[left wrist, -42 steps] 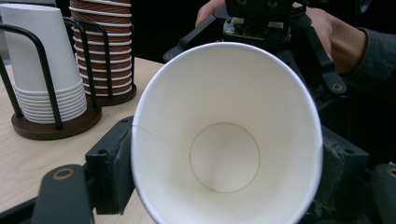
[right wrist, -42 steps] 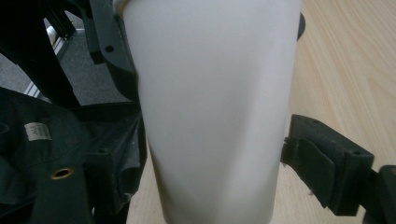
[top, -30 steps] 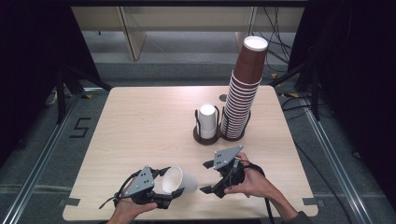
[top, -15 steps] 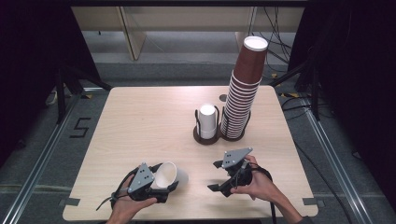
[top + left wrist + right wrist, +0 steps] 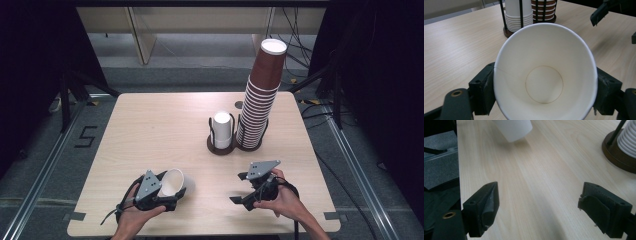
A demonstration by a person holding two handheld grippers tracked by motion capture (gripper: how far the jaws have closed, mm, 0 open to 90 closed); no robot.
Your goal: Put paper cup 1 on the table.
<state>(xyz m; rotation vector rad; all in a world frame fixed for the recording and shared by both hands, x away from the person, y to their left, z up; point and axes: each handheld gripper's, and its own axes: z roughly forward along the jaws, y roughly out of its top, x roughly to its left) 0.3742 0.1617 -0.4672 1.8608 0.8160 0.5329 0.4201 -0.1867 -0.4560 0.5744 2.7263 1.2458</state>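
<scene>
L gripper (image 5: 167,196), near front-left of table (image 5: 150,125): jaws clamped on a white paper cup (image 5: 171,182), one pad on each side of the wall near the base. Cup is held tilted, mouth angled up and away from the person; in the left gripper view the mouth (image 5: 545,70) is seen facing the camera. Cup interior: empty, clean, only the bottom seam ring noted.

Risks, L side (judged):
- Thin paper wall gripped low down; if squeezed harder, wall may be crushed or ovalised, and restacking would be made harder.
- If grip is slackened too far, cup may slip out and roll off the near table edge, which is close by.
- Cup is held just above the tabletop; its base could be dragged on the wood if the hand is lowered.

Centre of table: double wire cup holder (image 5: 221,145) w/ dark round bases. L slot: short stack of white cups (image 5: 222,129), upside down, nested. R slot: tall stack of brown cups (image 5: 262,95), also inverted, white base of the top cup seen uppermost. Contents of stacked cups can't be told.

Risk, centre: brown stack rises well above the holder wires and leans slightly; a knock from either gripper could topple it.

R gripper (image 5: 243,187), front-right of table, well apart from the held cup: jaws spread wide, nothing between them; bare wood is seen between the pads (image 5: 487,206) in the right gripper view.

Risk, R side: if brought in for a handover, open jaw tips could dent the cup rim or push it out of the L grip.
</scene>
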